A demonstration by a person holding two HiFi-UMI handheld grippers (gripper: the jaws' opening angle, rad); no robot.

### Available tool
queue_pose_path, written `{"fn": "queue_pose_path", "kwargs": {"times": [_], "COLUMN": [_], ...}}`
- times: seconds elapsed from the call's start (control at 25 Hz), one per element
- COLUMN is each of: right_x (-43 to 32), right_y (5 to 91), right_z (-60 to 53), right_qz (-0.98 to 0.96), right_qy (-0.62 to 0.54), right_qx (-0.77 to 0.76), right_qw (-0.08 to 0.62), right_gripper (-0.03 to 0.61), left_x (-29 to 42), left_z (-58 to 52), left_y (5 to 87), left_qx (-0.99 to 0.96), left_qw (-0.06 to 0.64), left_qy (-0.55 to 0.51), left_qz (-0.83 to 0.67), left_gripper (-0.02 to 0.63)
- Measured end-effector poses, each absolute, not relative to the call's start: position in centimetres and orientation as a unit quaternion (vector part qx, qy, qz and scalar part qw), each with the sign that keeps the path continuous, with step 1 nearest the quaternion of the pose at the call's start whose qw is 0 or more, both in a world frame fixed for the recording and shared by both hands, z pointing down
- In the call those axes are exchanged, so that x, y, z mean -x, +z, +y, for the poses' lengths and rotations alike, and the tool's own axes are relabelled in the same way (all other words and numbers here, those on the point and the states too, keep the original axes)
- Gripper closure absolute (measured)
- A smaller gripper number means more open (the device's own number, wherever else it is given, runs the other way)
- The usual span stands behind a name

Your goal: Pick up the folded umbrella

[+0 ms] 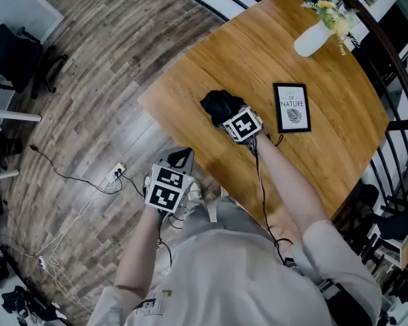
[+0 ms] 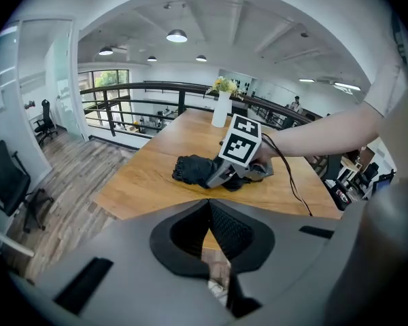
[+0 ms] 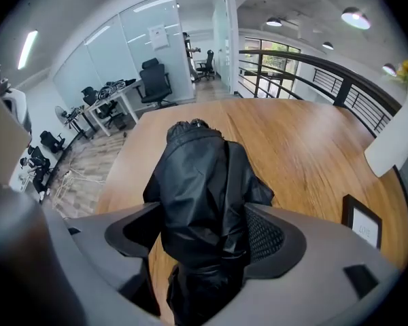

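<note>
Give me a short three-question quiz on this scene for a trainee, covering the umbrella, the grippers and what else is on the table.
1. True or false: the folded umbrella lies between the open jaws of the right gripper.
2. Which of these stands near the corner of the table farthest from the person? A: a white vase with flowers. B: a laptop. C: a mug.
3. Fill in the blank: the jaws that are together, with nothing between them, belong to the ___ gripper.

Key: 1 true; 2 A; 3 left, meaning the left gripper.
</note>
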State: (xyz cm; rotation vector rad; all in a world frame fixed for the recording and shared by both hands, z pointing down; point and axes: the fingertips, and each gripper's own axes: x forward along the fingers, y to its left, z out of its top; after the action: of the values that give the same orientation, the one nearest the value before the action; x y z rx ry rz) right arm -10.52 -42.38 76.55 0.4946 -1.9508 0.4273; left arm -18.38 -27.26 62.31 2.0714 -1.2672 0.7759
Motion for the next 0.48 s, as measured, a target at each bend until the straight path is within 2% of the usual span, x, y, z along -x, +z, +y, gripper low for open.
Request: {"fn": "queue_pose_path", "kwargs": {"times": [0.16, 0.28, 0.36, 0.48], "right_x": [10.6, 11.2, 10.8, 11.2], "right_y": [77.4, 77.1, 77.0, 76.0], "right_z": [-43.1, -42.9, -41.9, -39.9], "right_qz": [-0.807, -0.812, -0.807, -0.814], "right_qy": [0.153, 0.130, 0.172, 0.260], "right_qx": [-0.211, -0.185, -0.183, -0.187], "right_qw": [0.530, 0.538, 0.534, 0.484], "right_gripper": [0.208, 0.288, 0.305, 0.318], "left_x": [18.1, 18.0, 17.8, 18.3], "left_z": [-26.1, -25.7, -25.4, -25.1], "left_y": [63.4, 63.3, 62.9, 62.0], "left_qx": [-0.769, -0.765, -0.766, -0.765], "left_qw": [0.324, 0.333, 0.328, 0.317], "left_qy": [0.262, 0.246, 0.245, 0.241], "left_qz": [-0.484, -0.493, -0.496, -0.506], "left_gripper": [0.598, 0.597, 0.597, 0.597]}}
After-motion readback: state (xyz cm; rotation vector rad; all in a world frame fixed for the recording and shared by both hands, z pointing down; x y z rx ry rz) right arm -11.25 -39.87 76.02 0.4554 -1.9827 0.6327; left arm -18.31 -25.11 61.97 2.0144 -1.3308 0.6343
